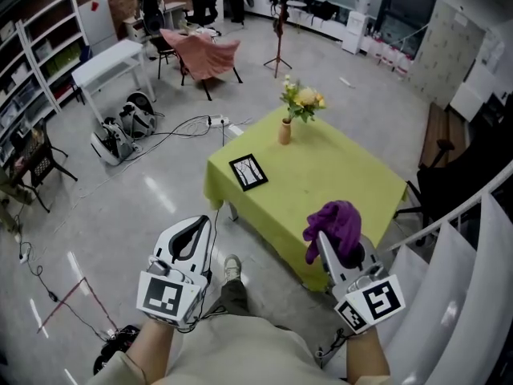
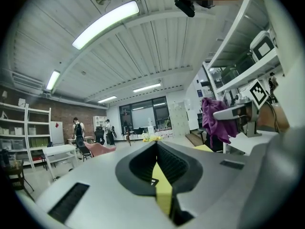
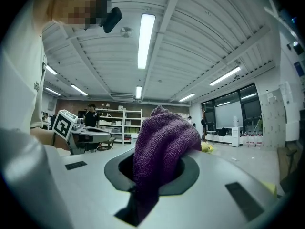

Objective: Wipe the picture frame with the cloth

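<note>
Purple cloth (image 1: 335,224) held; frame (image 1: 248,172) near vase (image 1: 284,131).

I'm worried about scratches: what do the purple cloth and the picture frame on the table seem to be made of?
The cloth looks like soft terry or microfibre, matte: a fuzzy looped pile shows in the right gripper view. The picture frame has a thin black border, perhaps plastic or painted wood; it is too small to tell.

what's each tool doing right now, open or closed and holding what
left tool: closed, nothing between its jaws
right tool: closed on the purple cloth
</note>
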`<state>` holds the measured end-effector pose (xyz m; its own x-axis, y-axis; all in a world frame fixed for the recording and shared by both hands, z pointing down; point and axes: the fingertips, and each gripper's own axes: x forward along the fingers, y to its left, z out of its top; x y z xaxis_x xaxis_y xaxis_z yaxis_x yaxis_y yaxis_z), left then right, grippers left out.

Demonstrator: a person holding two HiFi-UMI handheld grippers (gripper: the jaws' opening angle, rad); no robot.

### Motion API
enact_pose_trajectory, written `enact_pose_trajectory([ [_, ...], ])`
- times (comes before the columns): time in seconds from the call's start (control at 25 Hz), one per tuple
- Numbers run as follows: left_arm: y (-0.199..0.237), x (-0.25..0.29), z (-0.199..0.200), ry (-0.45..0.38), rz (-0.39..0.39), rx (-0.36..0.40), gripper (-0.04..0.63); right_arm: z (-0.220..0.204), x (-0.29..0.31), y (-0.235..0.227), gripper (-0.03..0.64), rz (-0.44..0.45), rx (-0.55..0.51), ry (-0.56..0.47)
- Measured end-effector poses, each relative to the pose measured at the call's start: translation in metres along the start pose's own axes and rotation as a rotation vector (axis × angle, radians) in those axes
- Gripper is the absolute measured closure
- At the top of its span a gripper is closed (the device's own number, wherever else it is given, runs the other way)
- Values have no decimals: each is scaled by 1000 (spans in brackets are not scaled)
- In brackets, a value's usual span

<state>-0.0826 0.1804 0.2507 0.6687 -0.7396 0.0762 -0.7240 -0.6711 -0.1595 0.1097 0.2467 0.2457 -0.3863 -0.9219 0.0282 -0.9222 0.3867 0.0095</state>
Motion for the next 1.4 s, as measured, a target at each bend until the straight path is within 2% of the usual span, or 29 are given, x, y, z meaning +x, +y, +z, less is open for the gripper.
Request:
enact_pose_trajectory([
  [0.24,33,40,-22,45,-19,-7,588,-17,55,-19,555,-14,-10,78],
  [0.44,63,83,-46,93,-73,-12,588,-27,114,-35,555,-15,12,118],
  [0.64,96,134,-77,132,-154,-82,588,-45,181,-52,555,-13,20,183],
  [0.76,117,165,-101,172,-187,-125,588,-63,222,-63,555,-16,32,243],
  [1.04,150,225,-161,273,-265,-138,588,-119,311,-74,555,12,53,378],
  [1.4,162,270,-224,388,-331,-202,588,-185,390,-80,555,61,98,539],
])
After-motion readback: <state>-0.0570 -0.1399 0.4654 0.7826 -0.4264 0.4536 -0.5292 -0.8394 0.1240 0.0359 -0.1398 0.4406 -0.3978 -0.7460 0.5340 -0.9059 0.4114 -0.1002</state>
